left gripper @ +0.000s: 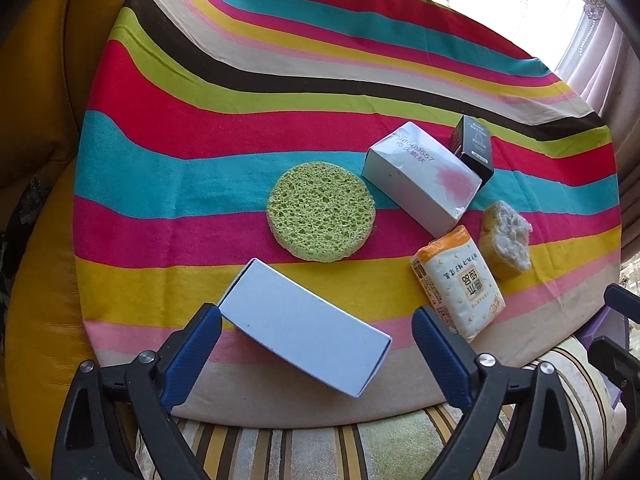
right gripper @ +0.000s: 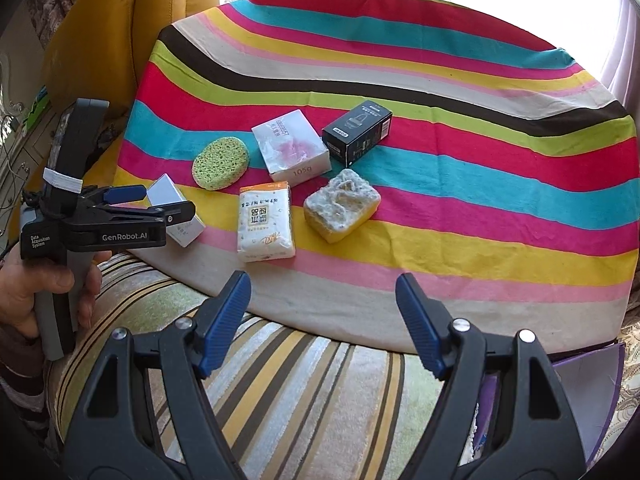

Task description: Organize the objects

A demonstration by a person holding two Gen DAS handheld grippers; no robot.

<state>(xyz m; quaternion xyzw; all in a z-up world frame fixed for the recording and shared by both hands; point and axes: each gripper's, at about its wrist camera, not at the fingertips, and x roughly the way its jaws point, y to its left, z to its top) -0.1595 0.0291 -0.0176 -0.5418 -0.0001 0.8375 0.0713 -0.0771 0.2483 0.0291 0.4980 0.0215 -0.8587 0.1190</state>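
The left gripper point(left gripper: 316, 326) has its jaws spread wide around the white box point(left gripper: 304, 328), which lies on the near edge of the worktop point(left gripper: 160, 168). The box sits between the blue pads, but they do not press on it; the left pad seems just beside one corner and the right pad is apart. The box is thin cardboard — probably light and stiff, easy to crush on its broad faces, so the jaws should close gently across its two long sides, near the middle. The right gripper point(right gripper: 324, 320) also has its jaws spread and empty, over the striped cushion in front of the worktop. Farther out lie the tissue pack point(right gripper: 265, 222) — soft, with slippery film — the yellow sponge point(right gripper: 342, 204), the round green sponge point(left gripper: 321, 211), both soft and light, the pink-white box point(left gripper: 420, 180) and the black box point(right gripper: 357, 128), touching or nearly so.
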